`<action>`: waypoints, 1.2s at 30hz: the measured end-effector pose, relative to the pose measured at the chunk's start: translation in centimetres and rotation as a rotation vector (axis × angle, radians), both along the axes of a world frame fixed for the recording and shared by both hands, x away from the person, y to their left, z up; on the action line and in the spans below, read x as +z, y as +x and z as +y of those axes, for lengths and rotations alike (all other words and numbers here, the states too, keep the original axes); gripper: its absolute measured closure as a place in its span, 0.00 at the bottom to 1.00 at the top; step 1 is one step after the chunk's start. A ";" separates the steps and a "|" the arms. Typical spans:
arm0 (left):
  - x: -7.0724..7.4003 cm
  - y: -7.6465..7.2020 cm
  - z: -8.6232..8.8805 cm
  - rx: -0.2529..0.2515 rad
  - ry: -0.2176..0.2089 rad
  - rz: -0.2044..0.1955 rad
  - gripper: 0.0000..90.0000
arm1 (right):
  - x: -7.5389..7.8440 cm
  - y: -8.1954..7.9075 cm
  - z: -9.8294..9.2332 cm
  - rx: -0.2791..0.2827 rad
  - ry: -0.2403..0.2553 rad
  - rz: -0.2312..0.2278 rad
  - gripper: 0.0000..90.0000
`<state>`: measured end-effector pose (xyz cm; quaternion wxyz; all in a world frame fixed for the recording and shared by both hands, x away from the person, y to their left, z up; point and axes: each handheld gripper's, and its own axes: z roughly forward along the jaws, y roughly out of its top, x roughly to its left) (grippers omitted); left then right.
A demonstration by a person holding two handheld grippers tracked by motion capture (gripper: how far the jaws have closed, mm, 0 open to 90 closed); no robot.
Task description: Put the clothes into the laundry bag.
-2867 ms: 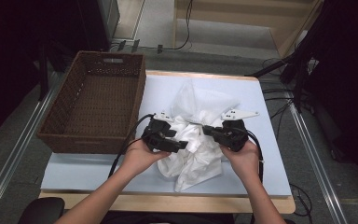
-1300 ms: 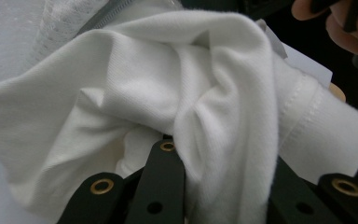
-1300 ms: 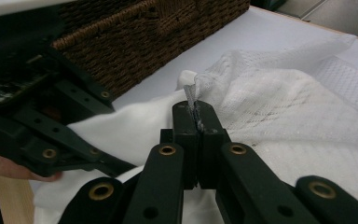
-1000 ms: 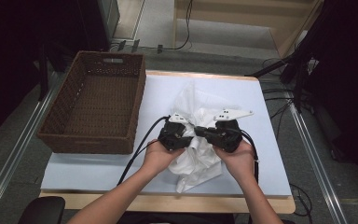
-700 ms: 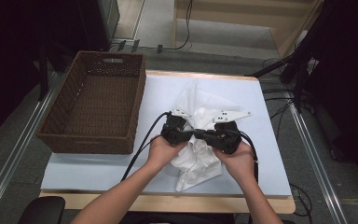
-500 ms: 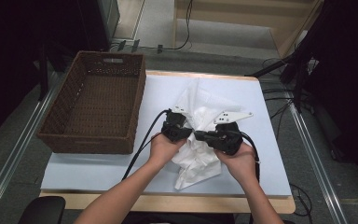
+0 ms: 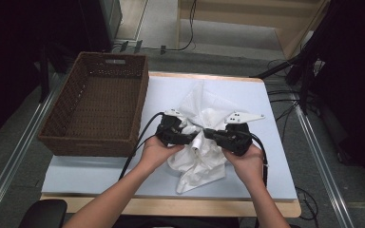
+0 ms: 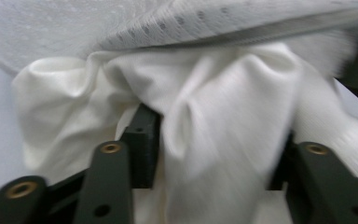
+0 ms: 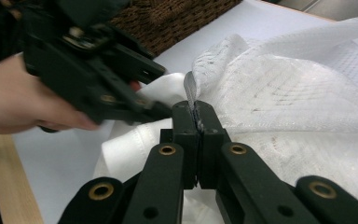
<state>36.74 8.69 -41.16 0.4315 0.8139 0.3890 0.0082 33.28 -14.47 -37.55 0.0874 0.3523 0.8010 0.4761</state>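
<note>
So nearest to me are my two hands coming in from the near edge of the table [image 7: 266, 95], each with its tongs, meeting over the white cloth [image 7: 204, 166] that's bunched up in the middle of the table, a bit right of centre. My right gripper [image 9: 196, 116] is clenched tight on a fold of that cloth, with the mesh-looking edge pinched right between the jaws. My left gripper [image 8: 214, 158] has just been opening up: its jaws stand apart with a fat fold of the cloth between them, so it's let go, not squeezing anything. In the high view the left one [image 7: 190, 139] sits just to the left of the right one [image 7: 208, 135], almost tip to tip over the bundle. The cloth spreads out to the far side from there, a thinner netted layer fanning toward the far edge. Off to the left and farther back sits the brown wicker basket [image 7: 57, 128], well apart from the cloth, with nothing inside it.
</note>
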 end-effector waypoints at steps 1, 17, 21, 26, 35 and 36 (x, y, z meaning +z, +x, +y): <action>0.4 -0.5 0.5 -0.009 -0.001 -0.016 0.51 | 0.0 0.0 0.0 -0.003 -0.002 -0.002 1.00; 0.1 0.4 2.5 -0.029 0.083 -0.026 0.27 | -0.2 0.2 0.0 -0.001 0.004 0.009 1.00; -1.7 2.0 1.8 -0.018 0.094 -0.013 0.15 | -0.1 0.1 0.0 0.004 -0.001 0.008 1.00; -3.5 3.5 1.1 -0.033 0.064 0.031 0.04 | -0.1 0.2 0.0 0.007 0.008 0.013 1.00; -3.8 3.9 0.9 -0.003 -0.032 0.098 0.59 | 0.0 0.4 0.1 0.007 0.016 0.014 1.00; -3.7 3.9 1.0 0.002 -0.030 0.097 0.63 | 0.0 0.4 0.2 0.009 0.017 0.015 1.00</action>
